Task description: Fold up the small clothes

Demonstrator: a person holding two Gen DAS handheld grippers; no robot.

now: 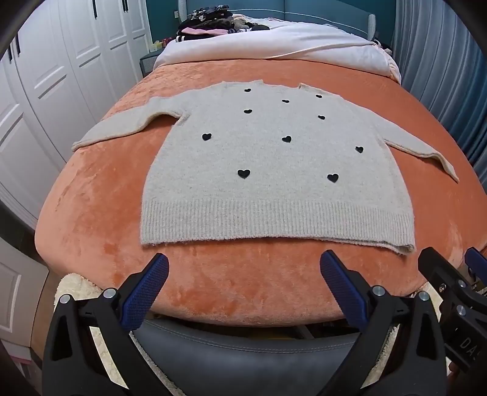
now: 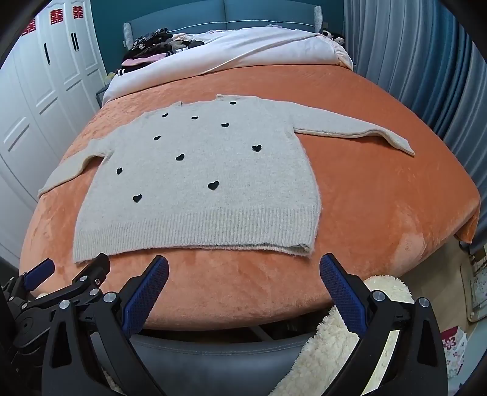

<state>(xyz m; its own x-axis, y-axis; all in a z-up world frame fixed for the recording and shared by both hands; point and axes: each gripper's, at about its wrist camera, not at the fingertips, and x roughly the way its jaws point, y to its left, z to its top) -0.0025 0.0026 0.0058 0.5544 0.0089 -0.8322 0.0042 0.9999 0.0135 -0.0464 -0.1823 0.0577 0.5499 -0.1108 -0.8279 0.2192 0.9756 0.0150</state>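
- the left gripper [image 1: 243, 268] hangs at the near edge of the bed, jaws spread wide with nothing between them; its blue pads [image 1: 146, 292] are clear of the cloth.
- the right gripper [image 2: 243, 268] sits just beside it, equally wide and empty, tilted down toward the orange blanket [image 2: 380, 213].
- the grey sweater [image 1: 274, 170] with black hearts lies flat and face-up on that blanket, sleeves spread to both sides, ribbed hem [image 1: 274, 222] nearest the grippers, neckline far.
- it looks a soft, fuzzy knit: light, limp and stretchy, likely to sag and drag on the plush blanket rather than slide.
- good places to take hold, as i judge it: the two hem corners, or a sleeve cuff [image 2: 404, 149] to bring a sleeve across the body; pinch only the edge and lift before carrying.
- the near-right hem corner [image 1: 404, 248] seems slightly turned up, though the lens bends things there and i can't be sure.
- a heap of dark clothes [image 1: 210, 21] waits well apart, near the headboard.
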